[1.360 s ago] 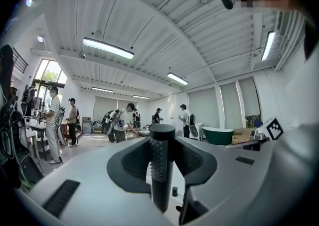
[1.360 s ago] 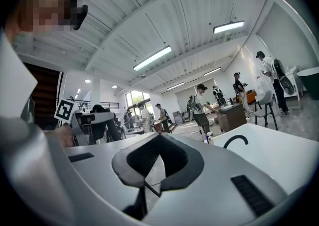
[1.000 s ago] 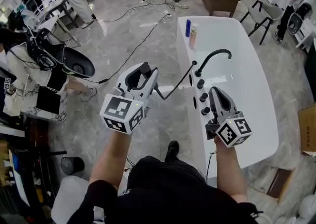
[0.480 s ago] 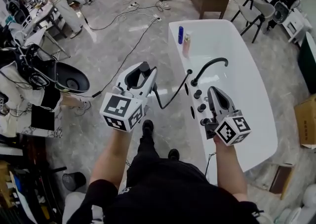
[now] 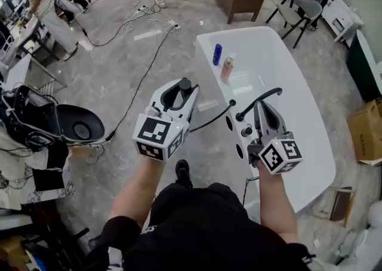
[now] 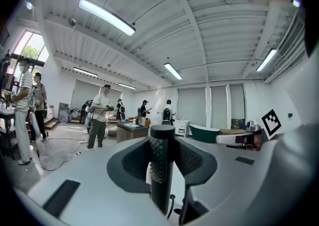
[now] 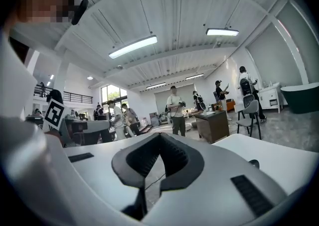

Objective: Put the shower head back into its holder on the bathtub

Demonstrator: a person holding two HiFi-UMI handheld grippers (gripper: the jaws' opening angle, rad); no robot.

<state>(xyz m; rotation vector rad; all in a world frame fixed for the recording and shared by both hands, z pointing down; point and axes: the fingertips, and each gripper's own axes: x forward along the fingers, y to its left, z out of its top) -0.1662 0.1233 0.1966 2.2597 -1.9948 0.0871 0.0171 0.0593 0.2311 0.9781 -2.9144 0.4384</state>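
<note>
Change: compared with a second earlier, the person had stepped along the white oval freestanding bathtub [image 5: 298, 85] and both grippers had travelled with them; the tub's fitted rim now sat closer under the right hand, and the tub lay more slantwise in the head view
Meaning for the task: this looked like the carry-in stage, with the shower head near its place but not yet seated
Left gripper [image 5: 178, 99]: jaws part-way apart and clamped on the black ribbed cylindrical shower head [image 5: 185, 85], held out over the grey floor just left of the tub
Shower head direction: it stood upright across the jaws, flat round end upward, hose end downward
Long axis: near vertical, at right angles to the way the gripper pointed
Thin black hose [image 5: 212, 117]: ran in a shallow sag from below the left gripper rightward to the tub's rim
Black round knobs [image 5: 245, 131] and curved black spout [image 5: 258, 100]: on the near side of the rim; the holder was judged to be among these fittings, but which one could not be told
Right gripper [image 5: 262, 110]: jaws pressed together with nothing between them, hovering over the knobs, tip just short of the spout
</note>
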